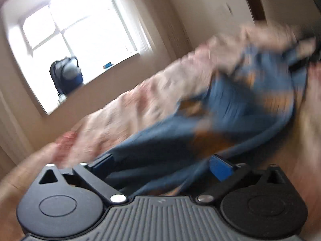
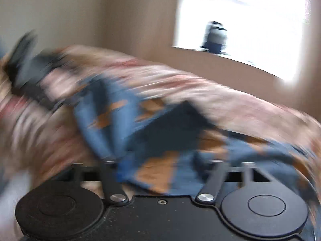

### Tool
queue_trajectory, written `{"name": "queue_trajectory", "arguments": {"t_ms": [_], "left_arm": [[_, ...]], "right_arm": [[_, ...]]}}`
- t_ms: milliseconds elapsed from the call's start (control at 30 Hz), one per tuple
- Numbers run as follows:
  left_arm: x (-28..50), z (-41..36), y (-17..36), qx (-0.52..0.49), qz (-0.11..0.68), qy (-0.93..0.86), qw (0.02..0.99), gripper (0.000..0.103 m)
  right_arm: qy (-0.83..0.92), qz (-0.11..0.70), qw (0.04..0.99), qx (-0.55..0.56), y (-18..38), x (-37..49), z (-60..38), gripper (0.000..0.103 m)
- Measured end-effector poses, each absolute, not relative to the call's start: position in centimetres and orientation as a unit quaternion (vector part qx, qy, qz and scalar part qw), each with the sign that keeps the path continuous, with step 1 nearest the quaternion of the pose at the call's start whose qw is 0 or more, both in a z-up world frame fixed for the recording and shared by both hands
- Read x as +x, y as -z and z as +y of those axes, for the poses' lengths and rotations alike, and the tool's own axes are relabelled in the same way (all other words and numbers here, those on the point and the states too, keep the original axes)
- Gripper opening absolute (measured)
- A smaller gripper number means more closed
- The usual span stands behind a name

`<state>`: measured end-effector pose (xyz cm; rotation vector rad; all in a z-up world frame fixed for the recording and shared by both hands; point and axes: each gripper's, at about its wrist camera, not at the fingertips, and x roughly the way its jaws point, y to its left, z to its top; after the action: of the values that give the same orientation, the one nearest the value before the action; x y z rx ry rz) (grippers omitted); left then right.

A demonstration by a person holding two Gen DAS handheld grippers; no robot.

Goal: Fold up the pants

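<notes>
The pants (image 1: 230,100) are blue with orange patches. They lie crumpled on a bed with a pink patterned cover (image 1: 140,104). Both views are motion-blurred. In the left wrist view the cloth runs down between the fingers of my left gripper (image 1: 160,166); a blue pad (image 1: 220,167) shows at the right and the fingers stand wide apart. In the right wrist view the pants (image 2: 160,136) drape over my right gripper (image 2: 162,166) and hide its fingertips. The other gripper shows as a dark blur at the far left (image 2: 26,64).
A bright window (image 1: 76,32) is in the far wall, with a dark backpack (image 1: 66,76) on its sill; it also shows in the right wrist view (image 2: 216,36). Beige walls surround the bed.
</notes>
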<state>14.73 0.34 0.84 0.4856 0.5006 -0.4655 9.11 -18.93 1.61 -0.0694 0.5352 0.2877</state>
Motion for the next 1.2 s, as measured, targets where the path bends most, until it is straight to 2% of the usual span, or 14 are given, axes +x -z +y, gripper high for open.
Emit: {"name": "queue_trajectory", "arguments": {"t_ms": [100,200,433,500,567,700,833,967,1000,1033,1067,1100,1133,1200], "left_arm": [[16.2,-4.7,-1.1,0.164,0.264,0.268,0.912,0.103],[16.7,-9.8,-1.5,0.15,0.272,0.311,0.898,0.103],[14.3,-19.7,0.2,0.228,0.249,0.399,0.853,0.101],[13.1,-21.9,1.7,0.28,0.24,0.401,0.839,0.082],[12.3,-23.3,2.8,0.326,0.236,0.401,0.823,0.073],[11.1,-24.0,3.5,0.347,0.231,0.406,0.813,0.059],[11.3,-24.0,3.4,0.346,0.243,0.408,0.809,0.055],[12.5,-23.7,2.9,0.327,0.272,0.408,0.808,0.028],[12.8,-23.6,2.9,0.325,0.277,0.407,0.807,0.022],[12.8,-23.5,2.9,0.325,0.279,0.407,0.807,0.017],[12.8,-23.5,2.9,0.325,0.28,0.407,0.806,0.007],[12.8,-23.5,2.8,0.325,0.28,0.408,0.806,0.0],[12.8,-23.3,2.6,0.322,0.277,0.409,0.807,0.0],[12.6,-23.0,1.9,0.316,0.273,0.413,0.809,0.0]], "right_arm": [[-0.05,0.254,0.961,0.1,-2.1,9.2,-24.3,0.102],[0.026,0.233,0.957,0.172,-1.3,8.7,-29.0,0.102],[0.095,0.211,0.929,0.29,2.3,8.7,-36.2,0.102],[0.093,0.207,0.92,0.32,3.1,9.5,-37.9,0.102],[0.082,0.211,0.925,0.305,3.4,10.4,-39.0,0.101],[0.08,0.24,0.932,0.259,2.8,12.3,-39.5,0.086],[0.085,0.259,0.922,0.276,3.0,13.8,-41.1,0.061],[0.101,0.272,0.901,0.323,3.1,15.1,-42.7,0.048],[0.106,0.277,0.897,0.327,3.1,15.3,-42.9,0.039],[0.109,0.281,0.894,0.331,3.1,15.5,-43.1,0.034],[0.106,0.281,0.892,0.337,3.0,15.5,-43.2,0.031],[0.101,0.28,0.892,0.341,2.9,15.5,-43.3,0.021],[0.102,0.277,0.894,0.338,2.5,15.4,-43.3,0.01],[0.102,0.267,0.901,0.325,1.3,14.7,-43.2,0.005]]}}
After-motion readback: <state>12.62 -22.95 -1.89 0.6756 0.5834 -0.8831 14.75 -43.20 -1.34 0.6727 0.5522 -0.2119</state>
